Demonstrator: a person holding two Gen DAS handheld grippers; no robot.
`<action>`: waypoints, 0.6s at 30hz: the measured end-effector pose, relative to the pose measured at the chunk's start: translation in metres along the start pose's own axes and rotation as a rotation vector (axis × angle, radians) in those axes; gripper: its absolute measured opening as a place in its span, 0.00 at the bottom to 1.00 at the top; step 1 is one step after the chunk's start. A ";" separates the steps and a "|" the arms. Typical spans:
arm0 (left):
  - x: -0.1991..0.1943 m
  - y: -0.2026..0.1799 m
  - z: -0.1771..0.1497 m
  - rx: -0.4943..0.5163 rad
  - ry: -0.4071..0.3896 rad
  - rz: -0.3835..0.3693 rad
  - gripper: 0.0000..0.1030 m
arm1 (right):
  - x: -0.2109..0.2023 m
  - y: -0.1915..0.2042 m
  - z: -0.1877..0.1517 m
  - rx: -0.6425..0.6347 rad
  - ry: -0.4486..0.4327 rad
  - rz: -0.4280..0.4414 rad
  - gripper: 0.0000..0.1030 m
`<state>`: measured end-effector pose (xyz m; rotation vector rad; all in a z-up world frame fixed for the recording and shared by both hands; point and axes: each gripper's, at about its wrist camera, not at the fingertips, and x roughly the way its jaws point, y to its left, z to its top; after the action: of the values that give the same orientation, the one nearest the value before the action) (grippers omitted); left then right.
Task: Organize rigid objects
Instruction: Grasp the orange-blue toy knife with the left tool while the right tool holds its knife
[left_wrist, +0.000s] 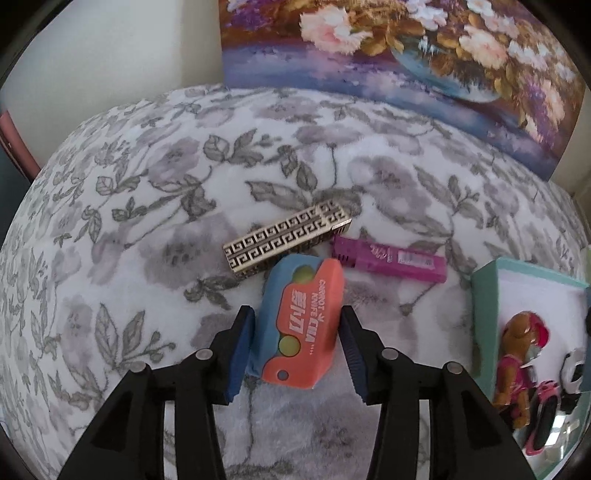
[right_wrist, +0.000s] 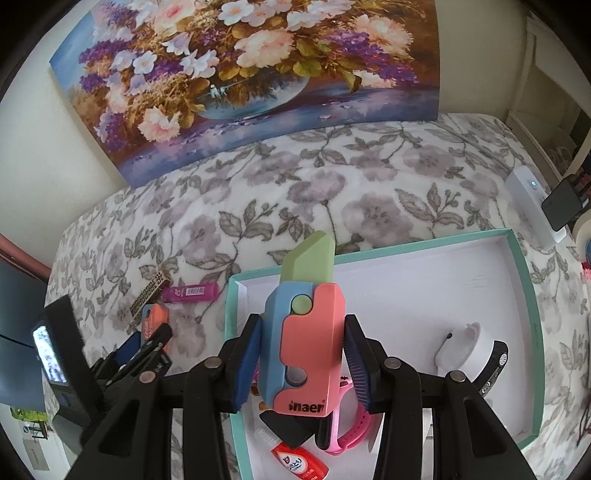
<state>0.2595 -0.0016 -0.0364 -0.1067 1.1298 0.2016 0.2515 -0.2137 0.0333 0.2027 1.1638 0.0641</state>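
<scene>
Left wrist view: the left gripper (left_wrist: 297, 332) points steeply down at a floral blanket (left_wrist: 147, 206), its blue pads set on either side of an orange-and-blue carrot knife toy (left_wrist: 301, 325) that lies on the fabric; a sliver of gap shows at each pad, so the jaws stand parted around it rather than pressing. Two more loose things lie just beyond: one gold-patterned bar (left_wrist: 286, 234) touching the toy's far end, and one magenta box (left_wrist: 388, 260) beside it. At the right edge a teal box (left_wrist: 484, 295) holds one bear figure (left_wrist: 515, 362) (other bits there are too cropped to name).

Right wrist view: the right gripper (right_wrist: 301, 360), also tilted down, is clamped on a second carrot knife toy (right_wrist: 306, 347) with its green blade out, held above the teal box (right_wrist: 521, 295). Inside the box lie one white round device (right_wrist: 465, 347), one pink strap (right_wrist: 343, 432) and one red-and-white tube (right_wrist: 299, 463)
</scene>
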 end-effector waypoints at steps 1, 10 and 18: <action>0.000 0.001 0.000 -0.004 -0.014 0.001 0.51 | 0.000 0.001 0.000 -0.003 0.001 0.000 0.45; -0.001 0.002 -0.001 -0.028 -0.007 -0.009 0.44 | 0.002 0.004 -0.001 -0.016 0.010 0.002 0.45; -0.025 -0.001 0.002 -0.052 -0.024 -0.081 0.43 | -0.007 0.000 0.000 -0.011 -0.003 -0.001 0.45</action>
<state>0.2511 -0.0045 -0.0132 -0.1957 1.0943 0.1598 0.2487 -0.2151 0.0398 0.1926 1.1599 0.0688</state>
